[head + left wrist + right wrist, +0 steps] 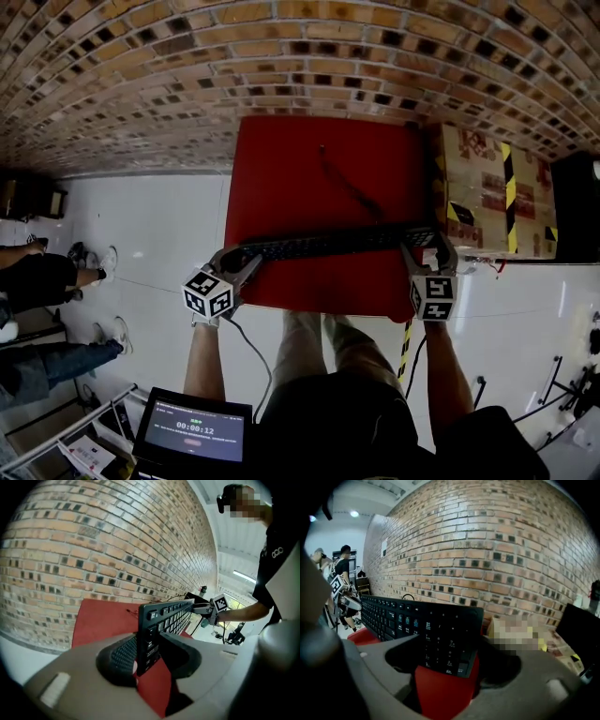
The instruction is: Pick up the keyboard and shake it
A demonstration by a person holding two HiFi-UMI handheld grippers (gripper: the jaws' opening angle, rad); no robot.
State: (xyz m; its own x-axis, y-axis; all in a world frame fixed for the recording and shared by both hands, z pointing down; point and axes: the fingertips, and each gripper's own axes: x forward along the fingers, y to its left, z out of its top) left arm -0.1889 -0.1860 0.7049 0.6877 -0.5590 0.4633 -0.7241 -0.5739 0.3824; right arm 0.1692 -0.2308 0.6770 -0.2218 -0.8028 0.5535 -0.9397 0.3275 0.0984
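Observation:
A long black keyboard (337, 242) hangs in the air over the near part of a red table (309, 159), held at both ends. My left gripper (239, 258) is shut on its left end; in the left gripper view the keyboard (164, 618) stands on edge, pinched between the pads of that gripper (147, 653). On the right end my right gripper (427, 246) is shut too, its jaws wide. There the number-pad end of the keyboard (436, 630) sits between the pads of the right gripper (450, 660). A thin black cable (349, 187) trails from the keyboard across the table.
A brick wall (281, 56) runs behind the table. A cardboard box (487, 187) with yellow-black tape stands against the table's right side, a dark object (574, 206) beyond it. Seated people's legs (37, 277) show at the left. A small screen (192, 433) sits near my waist.

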